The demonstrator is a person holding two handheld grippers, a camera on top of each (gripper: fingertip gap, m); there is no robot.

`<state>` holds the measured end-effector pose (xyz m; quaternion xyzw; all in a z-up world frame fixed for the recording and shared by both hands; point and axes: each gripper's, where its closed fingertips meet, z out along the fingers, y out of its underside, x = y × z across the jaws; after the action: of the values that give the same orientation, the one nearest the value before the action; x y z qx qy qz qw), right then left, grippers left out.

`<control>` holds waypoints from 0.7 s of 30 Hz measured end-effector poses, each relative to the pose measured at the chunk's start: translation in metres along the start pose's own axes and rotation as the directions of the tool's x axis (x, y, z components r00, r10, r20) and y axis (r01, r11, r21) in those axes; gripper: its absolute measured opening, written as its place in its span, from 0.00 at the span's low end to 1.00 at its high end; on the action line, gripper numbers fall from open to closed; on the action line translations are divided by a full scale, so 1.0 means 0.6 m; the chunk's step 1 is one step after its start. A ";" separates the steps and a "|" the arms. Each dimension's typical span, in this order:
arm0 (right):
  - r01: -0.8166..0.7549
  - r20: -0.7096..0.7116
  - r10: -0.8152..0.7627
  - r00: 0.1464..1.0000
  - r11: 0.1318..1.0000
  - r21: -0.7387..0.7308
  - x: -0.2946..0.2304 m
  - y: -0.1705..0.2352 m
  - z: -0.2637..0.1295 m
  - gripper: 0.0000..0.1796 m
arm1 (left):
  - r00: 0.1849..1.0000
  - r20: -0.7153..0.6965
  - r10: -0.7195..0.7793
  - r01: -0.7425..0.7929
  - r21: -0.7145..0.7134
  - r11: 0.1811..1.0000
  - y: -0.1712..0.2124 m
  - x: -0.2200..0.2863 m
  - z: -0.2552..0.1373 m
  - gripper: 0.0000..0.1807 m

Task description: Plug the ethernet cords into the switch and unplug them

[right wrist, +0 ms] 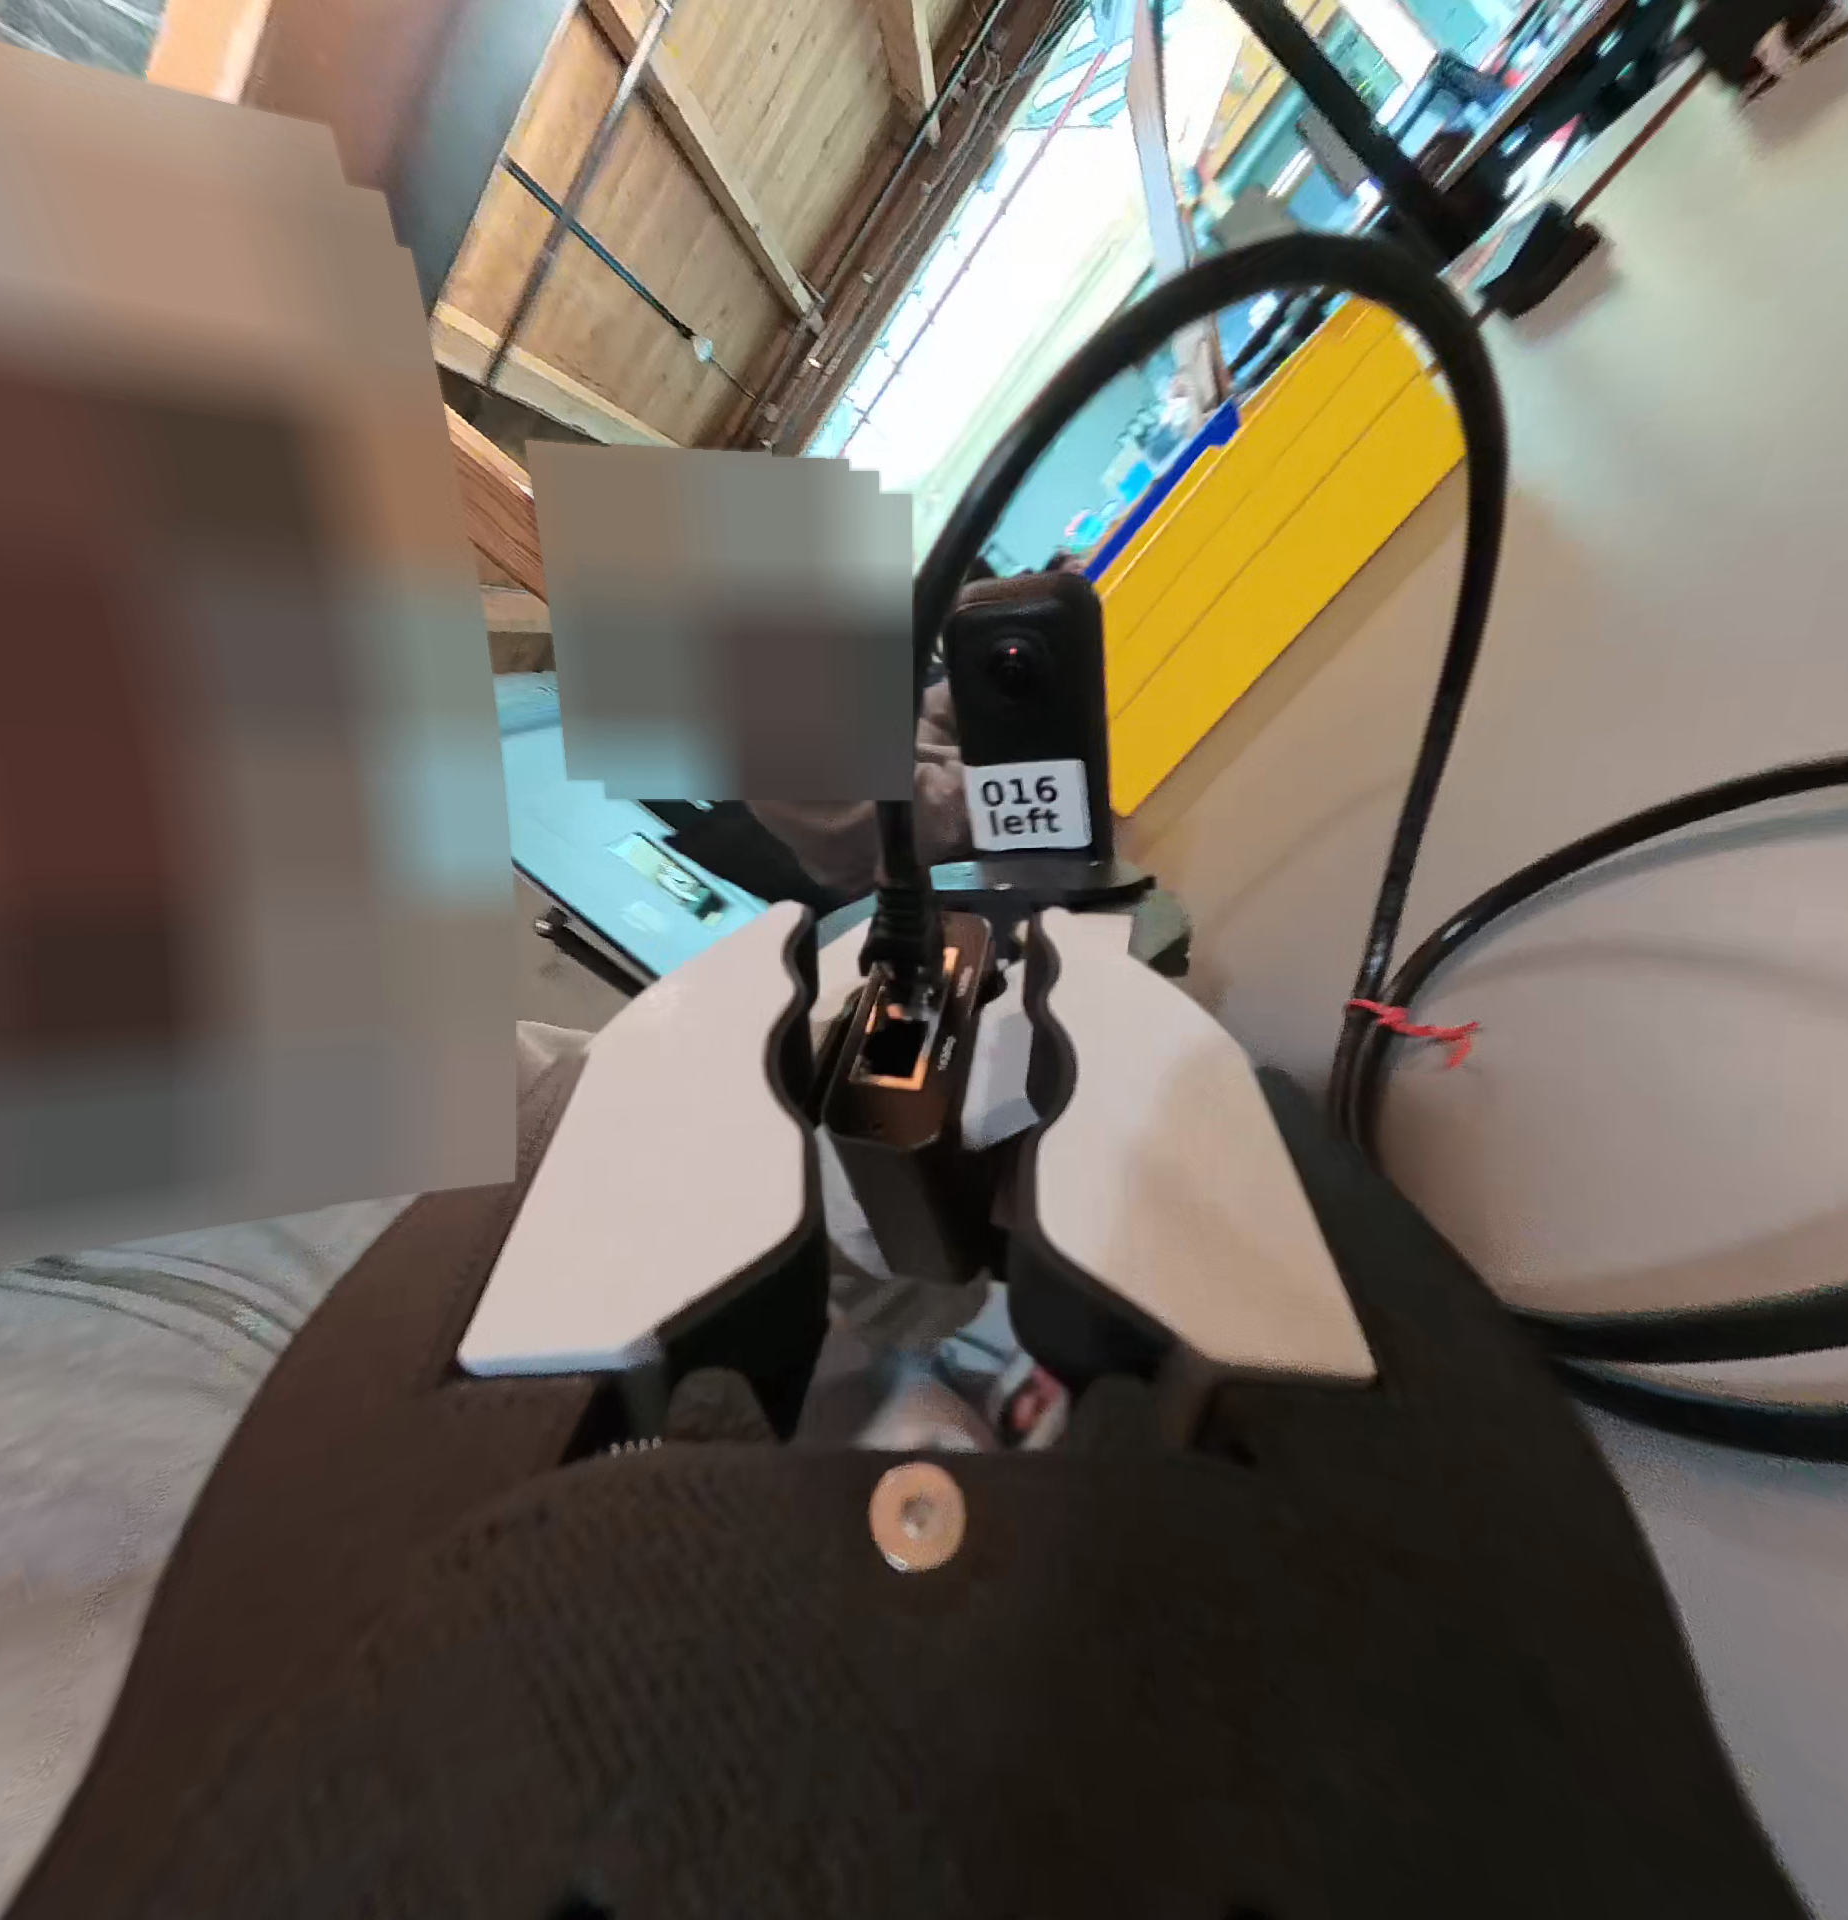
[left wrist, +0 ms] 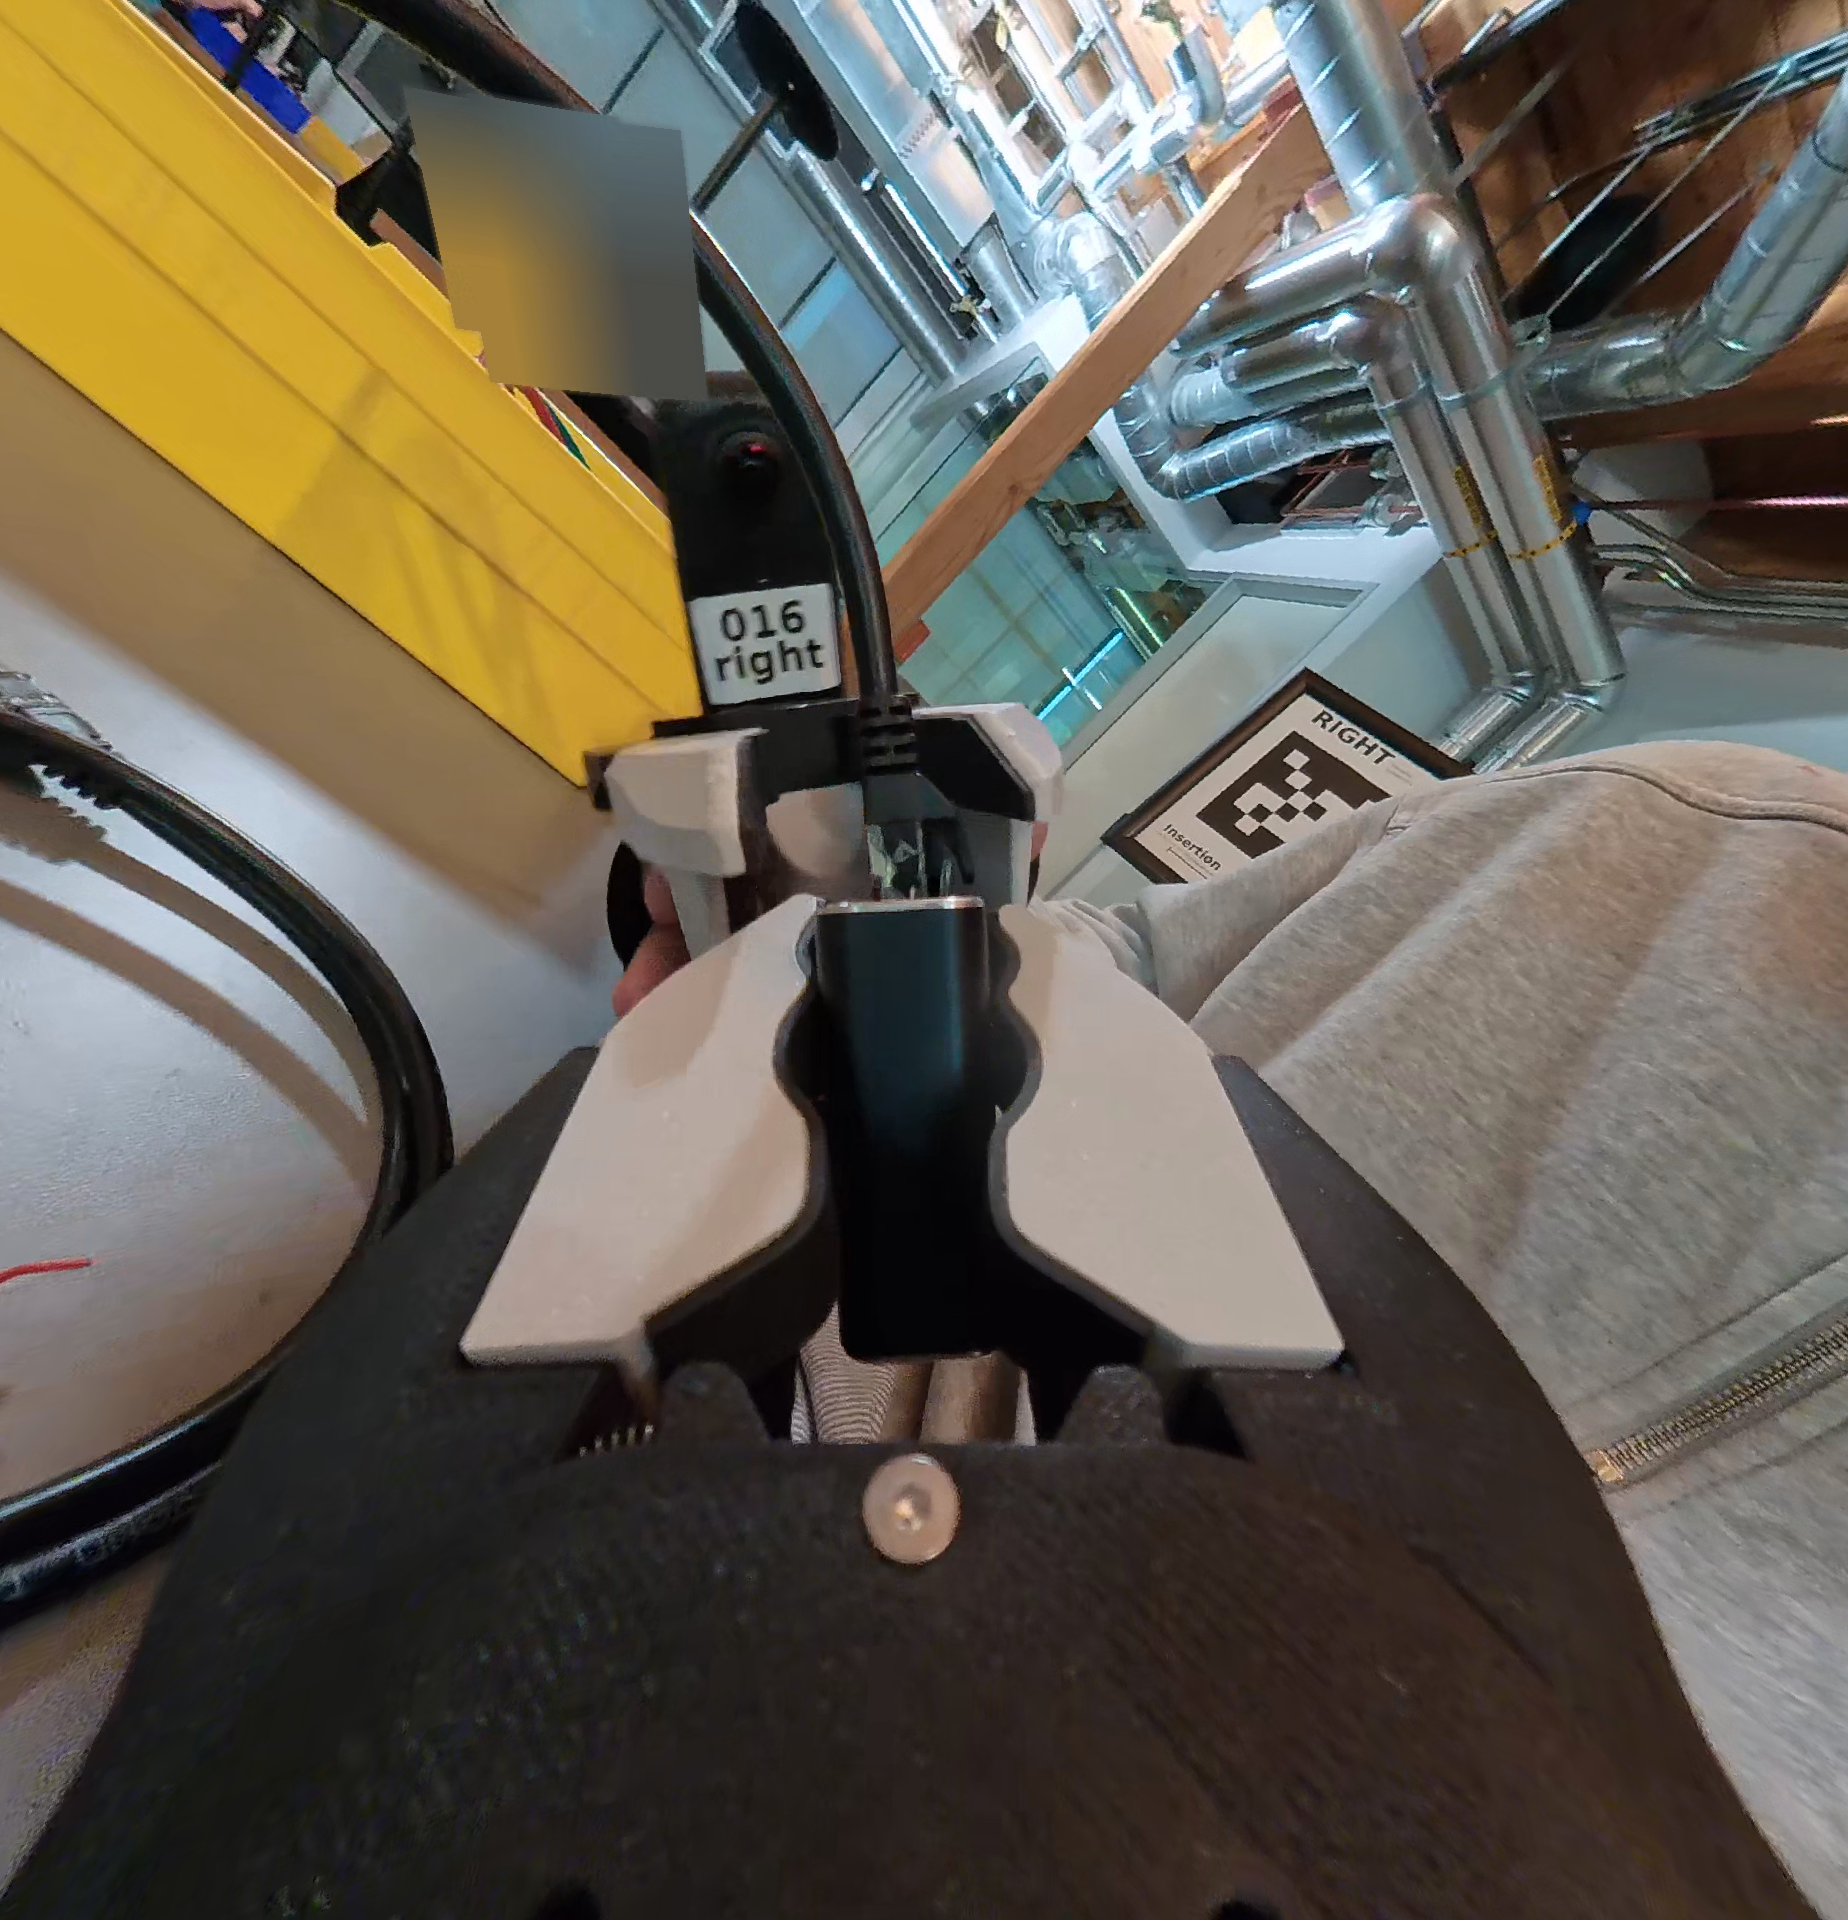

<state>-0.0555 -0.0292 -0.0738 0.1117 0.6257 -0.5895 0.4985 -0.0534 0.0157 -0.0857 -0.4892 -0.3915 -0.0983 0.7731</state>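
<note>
1. Switch (left wrist: 904,1122), frame centre, clamped between the left gripper (left wrist: 904,935) fingers.
2. Ethernet cord (right wrist: 904,935) plug sits at one port; seating unclear, neighbouring port empty.
3. Right gripper (right wrist: 909,1049): whether its fingers grip anything cannot be told.
4. Further plugging and all unplugging apparently remain.

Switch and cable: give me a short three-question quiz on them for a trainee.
1. True or false: the left gripper grips the switch.
2. The ethernet cable is: A red, B black, C yellow?
3. Fill in: in the right wrist view, the port nearest the camera is ___.
Key: 1 true; 2 B; 3 empty.
</note>
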 end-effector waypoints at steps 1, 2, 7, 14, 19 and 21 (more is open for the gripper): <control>0.051 -0.029 -0.051 0.998 0.999 -0.005 0.001 -0.003 -0.002 0.21 | 1.000 0.008 -0.001 0.001 0.005 1.000 -0.001 -0.002 -0.001 0.14; 0.100 -0.056 -0.100 0.993 0.995 -0.010 0.002 -0.006 -0.005 0.20 | 1.000 0.026 0.002 -0.002 0.012 1.000 -0.003 -0.005 -0.002 0.14; 0.296 -0.163 -0.302 0.939 0.953 -0.063 0.005 -0.013 -0.016 0.16 | 0.989 0.130 0.063 -0.067 0.026 0.997 -0.005 -0.015 -0.004 0.14; 0.324 -0.139 -0.338 0.931 0.939 -0.115 -0.002 0.006 -0.002 0.11 | 0.967 0.206 0.148 -0.149 -0.012 0.989 0.003 -0.017 0.001 0.14; 0.284 -0.118 -0.294 0.948 0.954 -0.096 -0.002 0.007 -0.002 0.09 | 0.969 0.203 0.141 -0.142 -0.011 0.990 0.003 -0.018 0.001 0.14; 0.289 -0.105 -0.299 0.949 0.952 -0.100 -0.002 0.008 -0.002 0.08 | 0.971 0.196 0.139 -0.139 -0.017 0.990 0.005 -0.017 0.002 0.14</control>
<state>-0.0518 -0.0260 -0.0761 0.0314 0.6879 -0.6229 0.3712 -0.0591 0.0156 -0.0946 -0.5238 -0.4309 0.0044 0.7349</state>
